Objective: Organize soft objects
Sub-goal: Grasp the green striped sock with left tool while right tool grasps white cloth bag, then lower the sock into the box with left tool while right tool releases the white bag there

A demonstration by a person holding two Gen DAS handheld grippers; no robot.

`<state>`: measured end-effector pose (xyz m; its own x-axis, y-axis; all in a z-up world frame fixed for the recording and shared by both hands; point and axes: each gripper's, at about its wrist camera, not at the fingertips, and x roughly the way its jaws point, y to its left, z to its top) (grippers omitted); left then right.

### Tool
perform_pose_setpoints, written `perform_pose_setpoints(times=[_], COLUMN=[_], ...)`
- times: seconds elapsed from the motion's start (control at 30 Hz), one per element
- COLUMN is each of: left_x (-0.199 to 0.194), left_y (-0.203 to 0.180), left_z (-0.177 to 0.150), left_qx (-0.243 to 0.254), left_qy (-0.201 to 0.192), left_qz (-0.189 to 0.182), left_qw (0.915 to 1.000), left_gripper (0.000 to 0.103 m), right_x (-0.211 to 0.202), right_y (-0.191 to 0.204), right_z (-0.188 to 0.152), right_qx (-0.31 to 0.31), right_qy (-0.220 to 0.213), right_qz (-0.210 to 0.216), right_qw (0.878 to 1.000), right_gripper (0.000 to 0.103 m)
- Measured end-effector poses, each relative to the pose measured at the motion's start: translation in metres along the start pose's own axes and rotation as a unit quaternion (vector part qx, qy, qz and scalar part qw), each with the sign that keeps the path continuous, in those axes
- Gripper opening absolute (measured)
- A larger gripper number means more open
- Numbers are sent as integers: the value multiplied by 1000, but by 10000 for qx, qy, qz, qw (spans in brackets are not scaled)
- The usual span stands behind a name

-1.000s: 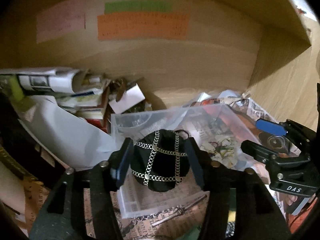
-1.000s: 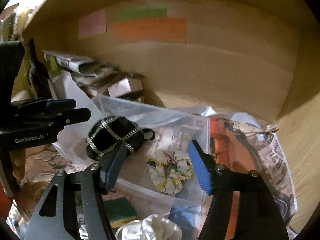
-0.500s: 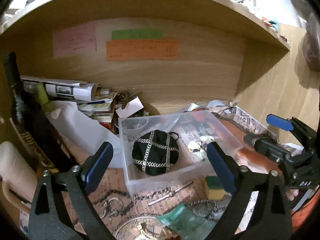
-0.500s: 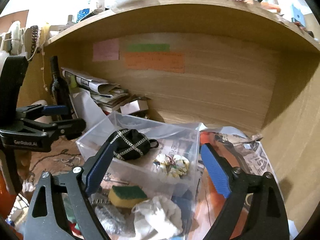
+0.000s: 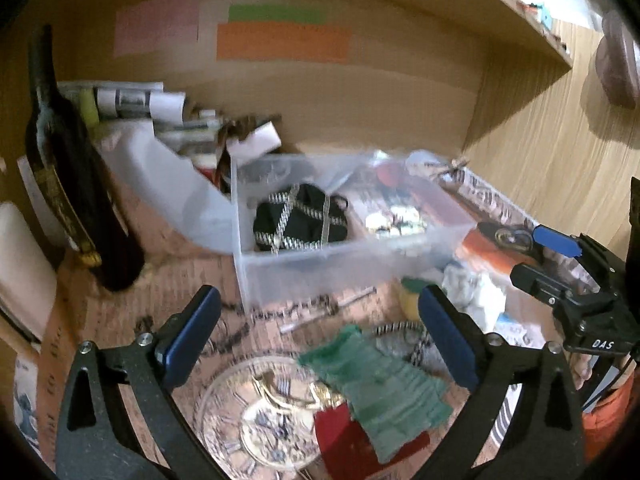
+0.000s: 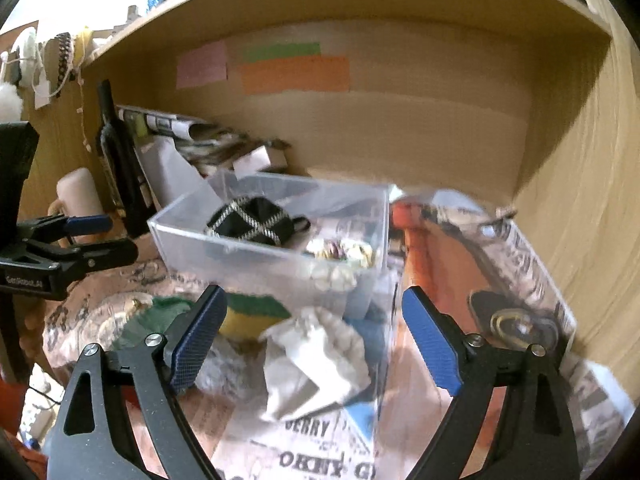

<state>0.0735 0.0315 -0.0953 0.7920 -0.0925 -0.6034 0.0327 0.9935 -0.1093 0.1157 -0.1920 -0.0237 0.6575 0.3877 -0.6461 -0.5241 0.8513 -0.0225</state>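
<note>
Both jaws wide and empty on left gripper (image 5: 316,332) and right gripper (image 6: 312,336); nearest, crumpled white cloth (image 6: 316,360) against clear bin (image 6: 188,240) front wall, likely light, limp: pinch raised fold; beyond, 2 soft pieces binned.

Black pouch (image 5: 301,218), silver chain crisscross

Desk (image 5: 120,312) under patterned paper bears a clear bin (image 5: 320,272), bottle (image 5: 76,184), green cloth (image 5: 384,384), sponge (image 6: 252,314) and white cloth (image 6: 316,364).
</note>
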Motion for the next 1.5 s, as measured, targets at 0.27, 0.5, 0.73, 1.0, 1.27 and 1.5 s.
perform_pose_setpoints(times=[0.27,0.5,0.73,1.0,1.27,1.5], left_x=[15,20,27,28,18,2], left_y=[-8,-14,-16,-13,-10,-4], left_z=[-26,-43,-51,-53,-50,-39], left_qx=[-29,33,104,30,74,5], left_qy=[429,575,823,816,684,428], left_qz=[-133,-270,-463,-566,-486,-367], left_qw=[9990,9980,9955,9951,9964,9984], left_gripper=[100,89,60,37,21,20], right_x=[17,28,37,41,35,20], right_y=[-9,-15,-16,-15,-17,-22], right_z=[-28,-42,-46,-47,-45,-40], right_qx=[393,695,802,789,841,857], right_qy=[472,738,907,934,755,513], right_qz=[57,194,347,414,359,283], right_qw=[9981,9947,9920,9916,9929,9946], right_gripper=[88,88,69,34,17,16])
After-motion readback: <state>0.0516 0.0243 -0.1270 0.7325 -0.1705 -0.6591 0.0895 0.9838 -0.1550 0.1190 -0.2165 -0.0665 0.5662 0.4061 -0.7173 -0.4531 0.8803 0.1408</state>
